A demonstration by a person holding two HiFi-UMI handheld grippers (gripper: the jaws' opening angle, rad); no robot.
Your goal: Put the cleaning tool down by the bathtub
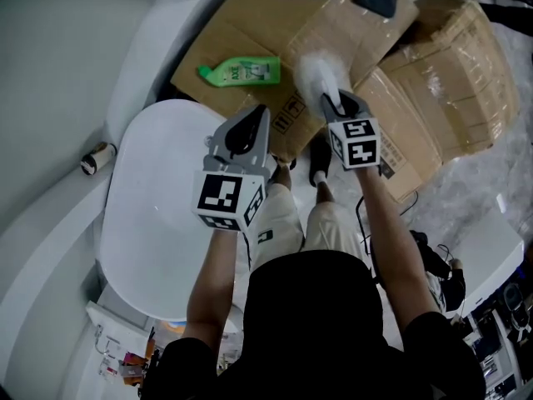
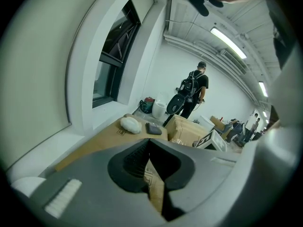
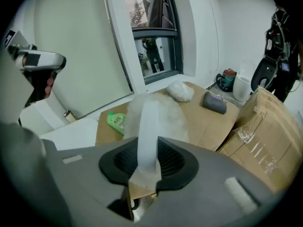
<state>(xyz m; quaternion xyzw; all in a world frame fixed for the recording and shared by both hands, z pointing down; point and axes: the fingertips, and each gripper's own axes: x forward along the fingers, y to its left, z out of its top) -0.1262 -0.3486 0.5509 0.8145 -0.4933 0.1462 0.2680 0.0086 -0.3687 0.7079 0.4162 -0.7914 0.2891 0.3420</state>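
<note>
Right gripper jaws clamp the duster handle; left gripper jaws closed, empty. Tub at left, cardboard just beside it, duster head over cardboard, green bottle lying nearby on cardboard

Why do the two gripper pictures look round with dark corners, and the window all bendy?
Left gripper view: a wide-angle lens bows the window frame and darkens the corners. Right gripper view: same rounding; the cleaning tool looks soft up close. Head view: no dark rim.

Left tool jaws together; right tool tight on duster
</note>
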